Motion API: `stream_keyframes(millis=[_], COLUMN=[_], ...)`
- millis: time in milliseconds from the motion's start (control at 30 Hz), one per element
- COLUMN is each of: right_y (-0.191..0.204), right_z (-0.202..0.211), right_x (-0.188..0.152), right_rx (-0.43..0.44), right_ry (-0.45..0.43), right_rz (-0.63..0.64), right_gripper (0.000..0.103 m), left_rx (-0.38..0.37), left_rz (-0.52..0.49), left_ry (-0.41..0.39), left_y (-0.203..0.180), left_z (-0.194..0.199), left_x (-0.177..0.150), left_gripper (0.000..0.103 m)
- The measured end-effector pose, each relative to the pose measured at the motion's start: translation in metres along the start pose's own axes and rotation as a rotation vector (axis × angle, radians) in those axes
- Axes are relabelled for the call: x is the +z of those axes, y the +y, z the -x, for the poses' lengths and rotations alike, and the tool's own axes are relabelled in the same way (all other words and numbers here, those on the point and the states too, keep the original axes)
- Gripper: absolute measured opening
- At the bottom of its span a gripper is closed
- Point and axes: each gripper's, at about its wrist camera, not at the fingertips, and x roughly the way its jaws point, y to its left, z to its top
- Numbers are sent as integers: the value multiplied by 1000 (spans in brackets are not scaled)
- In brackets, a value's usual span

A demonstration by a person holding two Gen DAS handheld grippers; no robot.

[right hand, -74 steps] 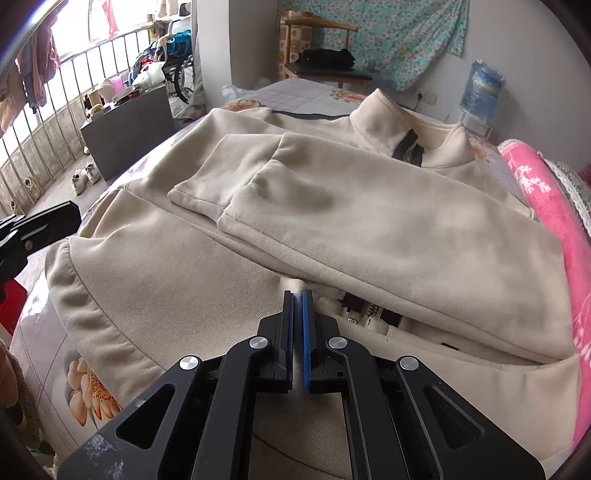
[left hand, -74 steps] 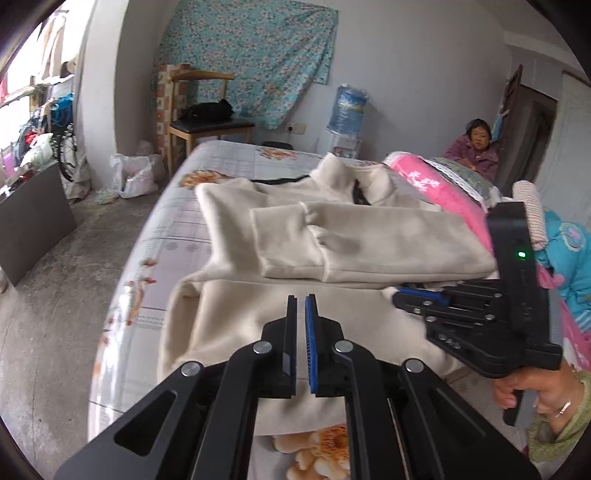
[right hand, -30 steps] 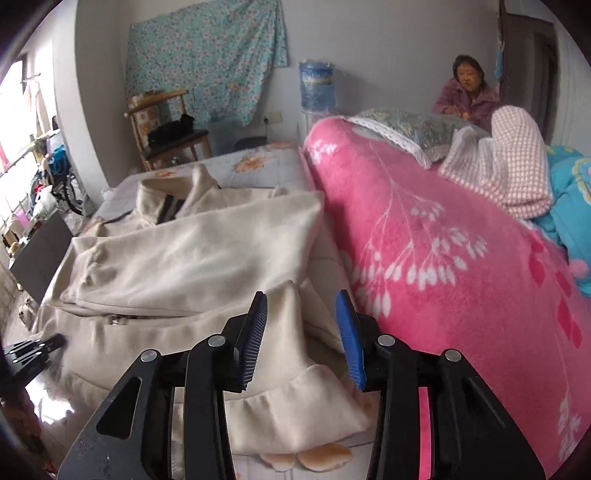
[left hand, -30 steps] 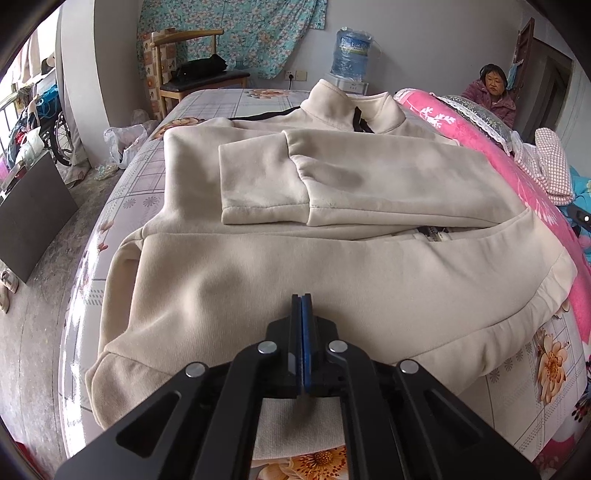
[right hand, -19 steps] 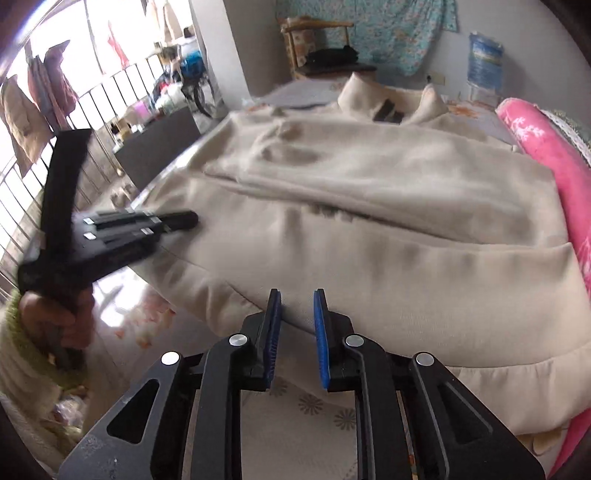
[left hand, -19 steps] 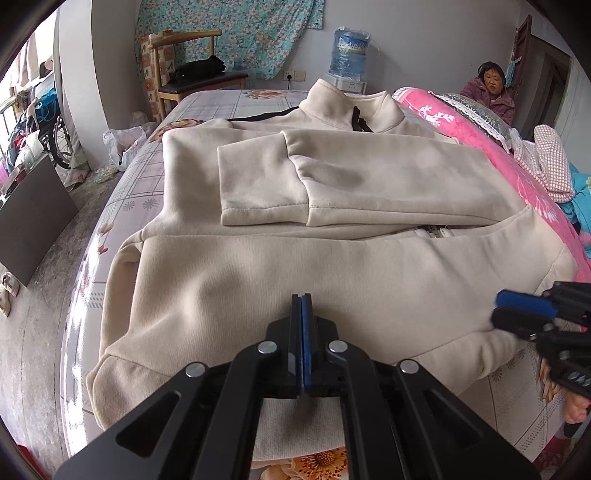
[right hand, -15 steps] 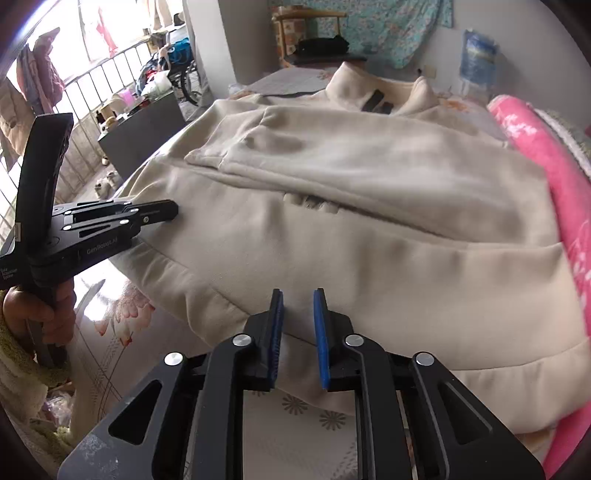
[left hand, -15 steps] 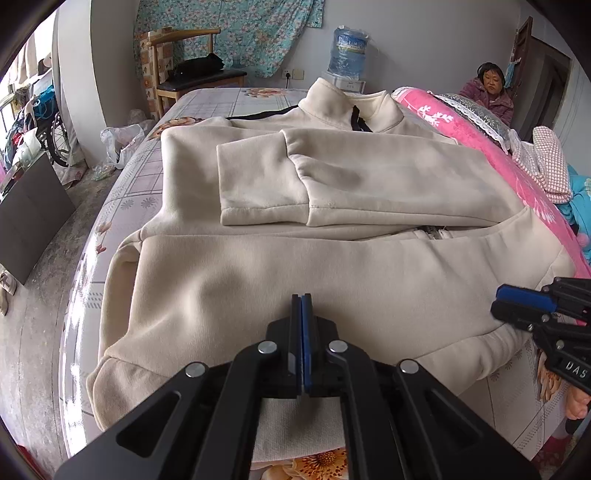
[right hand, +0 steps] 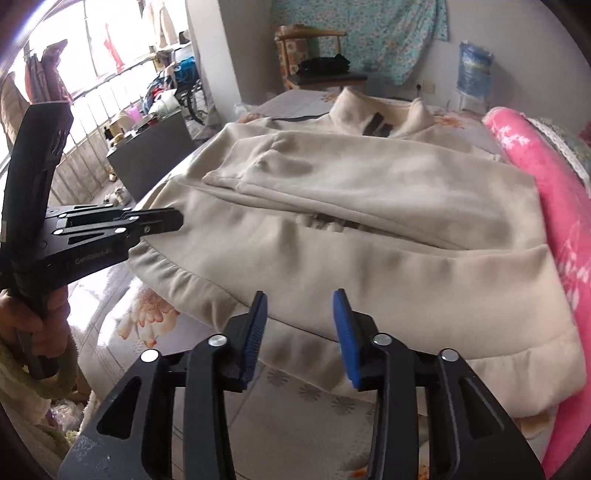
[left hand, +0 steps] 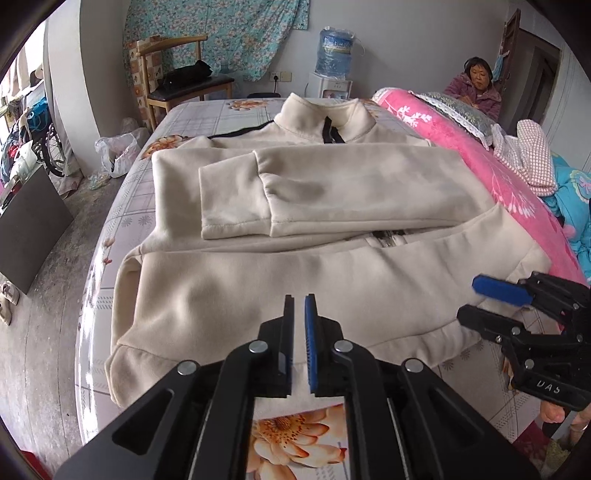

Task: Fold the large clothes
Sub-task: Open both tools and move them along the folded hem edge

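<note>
Two hand-held grippers (left hand: 299,301) (right hand: 299,295) newly parted, one jacket (left hand: 332,206).

Daylight floods in from the balcony (right hand: 85,92), blown out white; the jacket (right hand: 369,229) looks motion-smeared; fisheye corners go black.

We record a cream fleece jacket (left hand: 332,206) with a black zipper (left hand: 330,136) at its collar. Beneath the jacket, the bedsheet (left hand: 122,221) is a pale grey check with orange flowers. Right of the jacket lies a pink blanket (left hand: 513,192) with white sprigs. Behind it hangs a turquoise floral cloth (left hand: 221,33). Both grippers are black with blue pads (right hand: 347,332).
</note>
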Motion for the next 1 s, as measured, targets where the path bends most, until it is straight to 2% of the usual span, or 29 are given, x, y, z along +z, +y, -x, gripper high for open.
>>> stream_keyframes(millis=[33,100,167,200,267,367,400,500,567,667,800,1000], right_y=[-8,-23,-25,-24,-27,-47,-55,-83,-93,-89,-81,-66], right_z=[-2,-16,-15,-13,1,23,26,11,0,8,18,1], right_x=[-4,-13,-18,-16,-13,-12,-14,-22,-29,-23,-8,10], right_rx=[-24,-69,-65,-79,-107,-166,-189,-256,-246,-241,-190,-163], right_ry=[8,64,56,74,48,-14,-22,54,100,79,42,57], right_rz=[-19,-63,-56,-46,-50,-106,-125,-177,-208,-212,-224,-179], right_gripper=[42,45,45,46,59,72,74,76,76,76,78,81], left_rx=[9,36,76,86,109,113,112,119,121,119,126,123], left_rz=[-6,-23,-25,-18,-6,11,14,13,19,30,31,54], left_ry=[24,57,84,71,79,83,83,89,95,107,121,139], left_y=[-6,-15,-19,-19,-18,-14,-13,-13,-13,-11,-11,-8], left_z=[-5,-16,-26,-25,-26,-26,-26,-27,-28,-28,-29,-30], left_x=[-2,-8,-14,-14,-14,-14,-15,-14,-12,-11,-9,-7], left_gripper=[16,31,35,37,43,48,49,51,52,53,54,58])
